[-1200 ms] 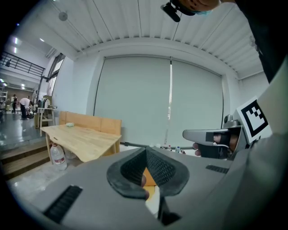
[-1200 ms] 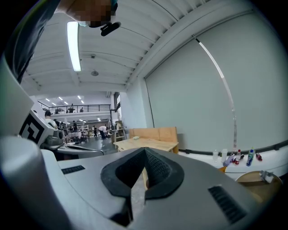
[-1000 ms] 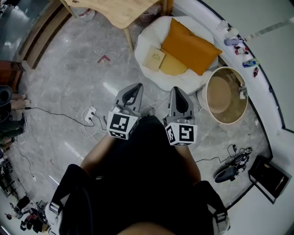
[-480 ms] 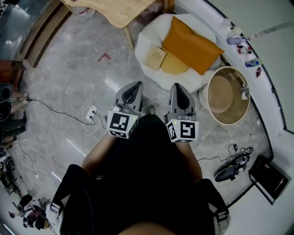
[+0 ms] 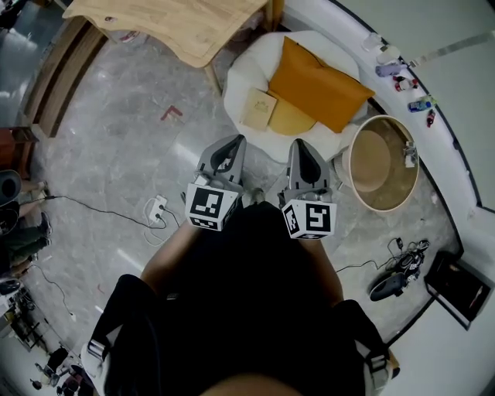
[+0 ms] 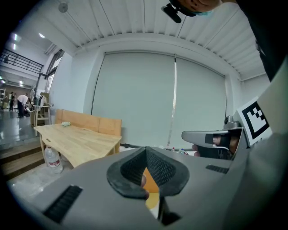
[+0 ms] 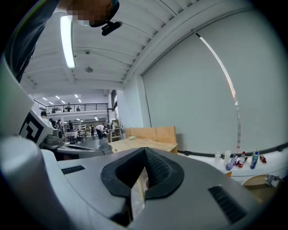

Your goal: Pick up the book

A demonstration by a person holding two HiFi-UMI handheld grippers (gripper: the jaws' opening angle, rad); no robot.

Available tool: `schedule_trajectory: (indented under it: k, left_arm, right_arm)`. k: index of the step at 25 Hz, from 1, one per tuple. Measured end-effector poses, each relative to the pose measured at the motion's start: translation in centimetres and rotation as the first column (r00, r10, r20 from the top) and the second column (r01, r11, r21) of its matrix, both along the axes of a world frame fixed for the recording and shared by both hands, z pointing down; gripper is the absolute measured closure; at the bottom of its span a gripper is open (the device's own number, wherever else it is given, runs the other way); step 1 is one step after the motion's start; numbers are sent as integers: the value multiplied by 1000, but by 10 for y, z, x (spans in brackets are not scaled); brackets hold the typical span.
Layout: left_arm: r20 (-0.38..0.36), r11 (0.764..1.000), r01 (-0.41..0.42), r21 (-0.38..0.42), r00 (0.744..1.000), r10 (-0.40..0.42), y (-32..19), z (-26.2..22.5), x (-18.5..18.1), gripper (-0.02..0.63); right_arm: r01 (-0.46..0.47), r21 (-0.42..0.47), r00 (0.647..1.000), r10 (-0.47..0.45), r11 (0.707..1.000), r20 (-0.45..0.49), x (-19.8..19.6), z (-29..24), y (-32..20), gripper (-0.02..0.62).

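Observation:
The book point(image 5: 258, 108) is thin and tan. It lies flat on a white beanbag seat point(image 5: 244, 73), beside a yellow cushion point(image 5: 291, 120) and a big orange pillow point(image 5: 319, 83). My left gripper point(image 5: 235, 142) is held out over the floor just short of the seat, below the book, with its jaws shut and nothing in them. My right gripper point(image 5: 300, 145) is level with it on the right and is also shut and empty. In the left gripper view the pads point(image 6: 155, 167) meet at the tip, and the orange pillow point(image 6: 150, 183) shows below them. In the right gripper view the pads point(image 7: 155, 167) meet too.
A wooden table point(image 5: 178, 23) stands at the far left of the seat. A round tan tub point(image 5: 379, 162) sits to the right. A power strip with cables point(image 5: 157, 209) lies on the marble floor at left. A dark device point(image 5: 390, 285) and a black frame point(image 5: 460, 282) lie at right, and bottles point(image 5: 390, 66) stand on the ledge.
Both grippers, side by side, have come a little closer to the white seat and the book. Their jaws stayed shut.

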State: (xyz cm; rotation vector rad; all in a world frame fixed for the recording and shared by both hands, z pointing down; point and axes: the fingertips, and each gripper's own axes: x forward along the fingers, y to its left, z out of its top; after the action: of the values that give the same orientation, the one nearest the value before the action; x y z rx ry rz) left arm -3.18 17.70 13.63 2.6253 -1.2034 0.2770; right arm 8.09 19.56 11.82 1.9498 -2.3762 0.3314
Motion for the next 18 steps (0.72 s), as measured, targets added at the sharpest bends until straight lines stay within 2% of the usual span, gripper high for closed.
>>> schedule_trajectory:
  k: [11, 18]
  left_arm:
    - [-6, 995, -88, -47, 996, 88, -95, 20, -43, 604]
    - [0, 989, -113, -95, 993, 114, -128, 41, -48, 604]
  right_arm:
    - [-107, -46, 994, 106, 993, -17, -35, 16, -85, 592]
    - [-145, -67, 989, 144, 987, -25, -40, 29, -111, 592]
